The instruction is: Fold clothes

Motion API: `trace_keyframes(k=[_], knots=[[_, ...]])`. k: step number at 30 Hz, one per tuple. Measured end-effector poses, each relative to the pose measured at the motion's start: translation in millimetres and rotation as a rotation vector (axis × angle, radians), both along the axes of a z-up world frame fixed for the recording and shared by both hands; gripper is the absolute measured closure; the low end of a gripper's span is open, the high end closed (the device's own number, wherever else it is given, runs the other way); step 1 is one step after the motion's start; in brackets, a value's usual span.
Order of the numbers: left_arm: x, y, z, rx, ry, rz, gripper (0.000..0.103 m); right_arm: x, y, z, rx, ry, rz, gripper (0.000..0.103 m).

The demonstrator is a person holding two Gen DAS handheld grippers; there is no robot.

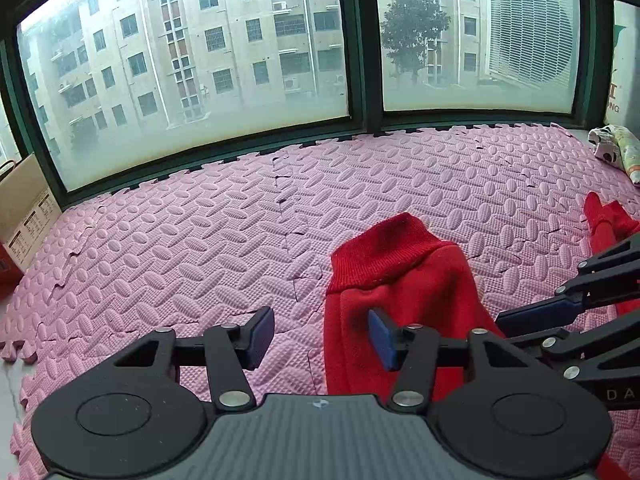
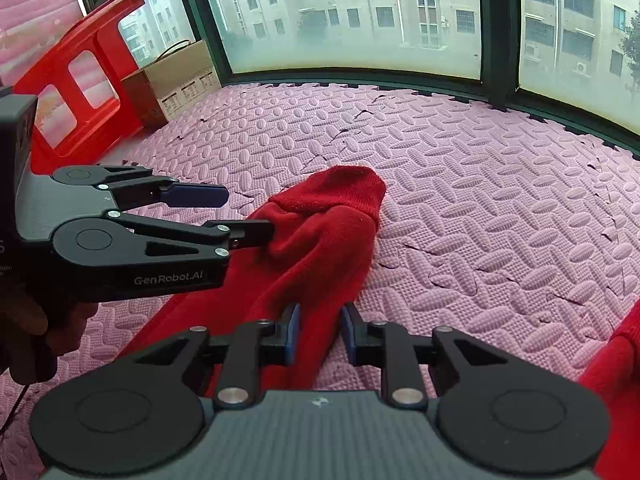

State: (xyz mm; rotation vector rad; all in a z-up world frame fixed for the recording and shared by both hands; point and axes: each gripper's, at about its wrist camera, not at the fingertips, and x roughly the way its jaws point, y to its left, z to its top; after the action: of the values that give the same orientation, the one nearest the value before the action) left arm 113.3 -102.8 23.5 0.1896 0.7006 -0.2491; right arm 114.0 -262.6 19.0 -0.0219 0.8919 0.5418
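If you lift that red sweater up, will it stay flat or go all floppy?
Probably floppy. The red sweater already bunches and sags in soft folds where the right gripper pinches it. Its knit cuff looks thick, so likely not slippery. It probably drags on the bumpy pink mat rather than sliding.

Left gripper [image 1: 322, 338], jaws apart, nothing between its pads, over pink foam mat [image 1: 180, 240]. Red knit garment [image 1: 400, 280] lies beside its right finger. Right gripper [image 1: 520, 320] enters from right edge.
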Motion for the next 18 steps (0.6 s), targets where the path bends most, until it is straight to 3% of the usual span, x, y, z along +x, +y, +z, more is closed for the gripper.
trace_keyframes(k=[4, 9, 12, 18], knots=[[5, 0, -2, -0.037, 0.008, -0.021, 0.055, -1, 0, -1, -0.002, -0.007, -0.009, 0.090], [6, -6, -7, 0.013, -0.005, -0.063, 0.087, -4, 4, 1, -0.034, -0.033, -0.012, 0.094], [4, -6, -6, 0.052, -0.029, -0.058, 0.091, -6, 5, 4, -0.063, -0.054, -0.014, 0.096], [11, 13, -10, 0.036, -0.013, -0.014, 0.091, -5, 4, 4, -0.088, -0.068, -0.017, 0.096]])
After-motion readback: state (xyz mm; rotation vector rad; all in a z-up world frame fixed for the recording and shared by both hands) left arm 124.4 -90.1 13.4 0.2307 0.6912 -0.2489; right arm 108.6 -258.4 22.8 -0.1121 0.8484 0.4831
